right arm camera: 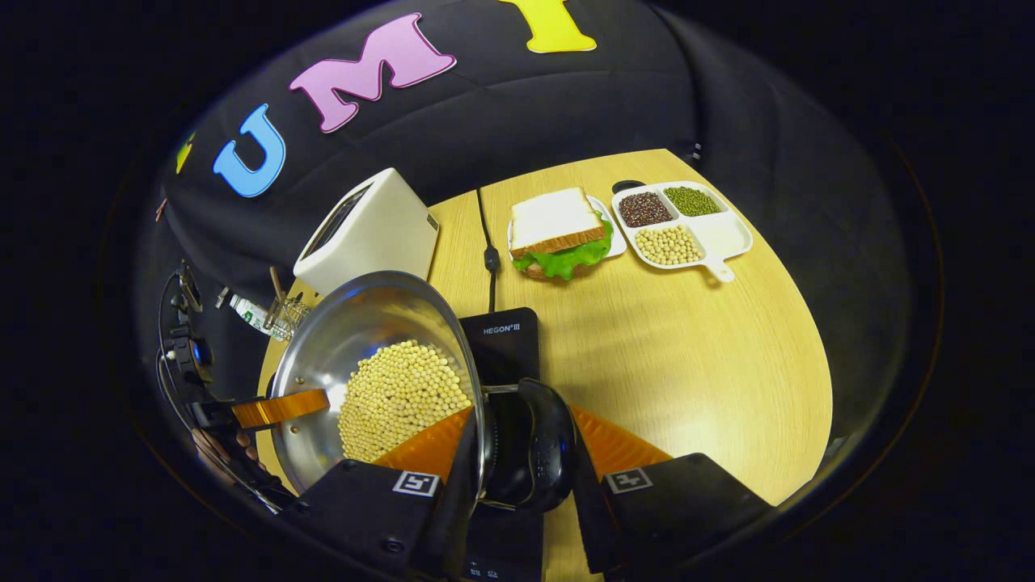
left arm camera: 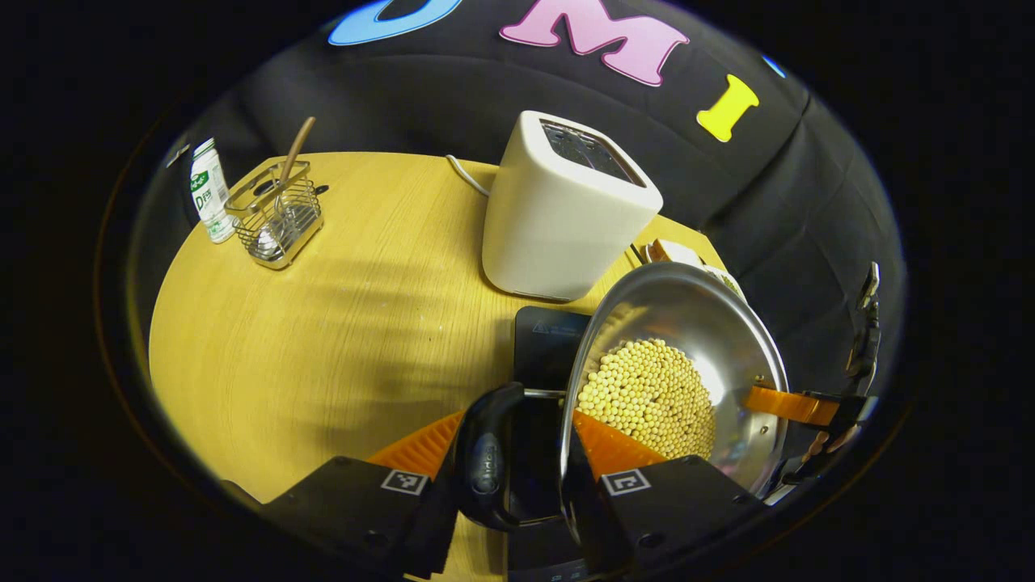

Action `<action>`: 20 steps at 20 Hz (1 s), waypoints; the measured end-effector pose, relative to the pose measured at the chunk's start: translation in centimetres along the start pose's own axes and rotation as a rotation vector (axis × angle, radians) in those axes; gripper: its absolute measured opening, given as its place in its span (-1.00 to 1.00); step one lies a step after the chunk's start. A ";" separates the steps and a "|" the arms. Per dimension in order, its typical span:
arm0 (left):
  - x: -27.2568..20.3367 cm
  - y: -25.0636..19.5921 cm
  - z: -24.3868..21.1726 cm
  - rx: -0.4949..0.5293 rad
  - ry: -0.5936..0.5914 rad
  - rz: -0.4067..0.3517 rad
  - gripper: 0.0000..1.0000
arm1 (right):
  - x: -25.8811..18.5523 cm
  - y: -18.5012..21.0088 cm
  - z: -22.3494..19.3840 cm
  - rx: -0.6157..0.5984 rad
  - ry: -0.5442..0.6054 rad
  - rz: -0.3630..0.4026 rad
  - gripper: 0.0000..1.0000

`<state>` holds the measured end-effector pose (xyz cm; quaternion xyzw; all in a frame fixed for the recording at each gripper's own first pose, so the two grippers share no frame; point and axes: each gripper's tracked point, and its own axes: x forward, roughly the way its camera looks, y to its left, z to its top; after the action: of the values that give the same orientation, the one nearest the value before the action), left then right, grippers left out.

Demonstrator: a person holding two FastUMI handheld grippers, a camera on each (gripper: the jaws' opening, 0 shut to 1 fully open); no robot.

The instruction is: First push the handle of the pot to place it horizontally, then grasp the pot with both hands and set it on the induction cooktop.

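My left gripper (left arm camera: 517,440) has its jaws pinching the pot (left arm camera: 679,372) at its rim and black side handle (left arm camera: 485,457); my right gripper (right arm camera: 517,440) has its jaws clamped the same way on the opposite handle (right arm camera: 538,444). The pot, full of pale beans (right arm camera: 400,396), hangs tilted above the black induction cooktop (right arm camera: 505,343), which reads "HEGON" in white. A white toaster (left arm camera: 562,210) stands behind on the bench (left arm camera: 323,323)

Beans (left arm camera: 651,396) in pot (left arm camera: 720,323), toaster (left arm camera: 566,210) behind cooktop (left arm camera: 550,339) on table (left arm camera: 323,323)
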<state>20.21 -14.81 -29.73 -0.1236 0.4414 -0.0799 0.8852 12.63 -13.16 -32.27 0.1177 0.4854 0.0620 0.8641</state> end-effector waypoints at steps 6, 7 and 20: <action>-4.0 0.6 1.8 -0.044 -0.118 0.064 0.93 | -2.1 0.5 1.7 -0.022 -0.071 0.046 0.98; -5.0 0.8 2.5 -0.047 -0.158 0.075 0.92 | -2.8 0.5 2.1 -0.045 -0.095 0.043 0.97; -29.4 -1.9 10.3 0.159 -0.784 0.159 0.91 | -24.7 5.9 10.8 -0.183 -0.749 -0.070 0.97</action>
<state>10.86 -7.75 -0.78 -0.0416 0.0713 0.0081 0.9966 9.04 -14.43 -4.96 0.0381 0.1323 0.0284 0.9901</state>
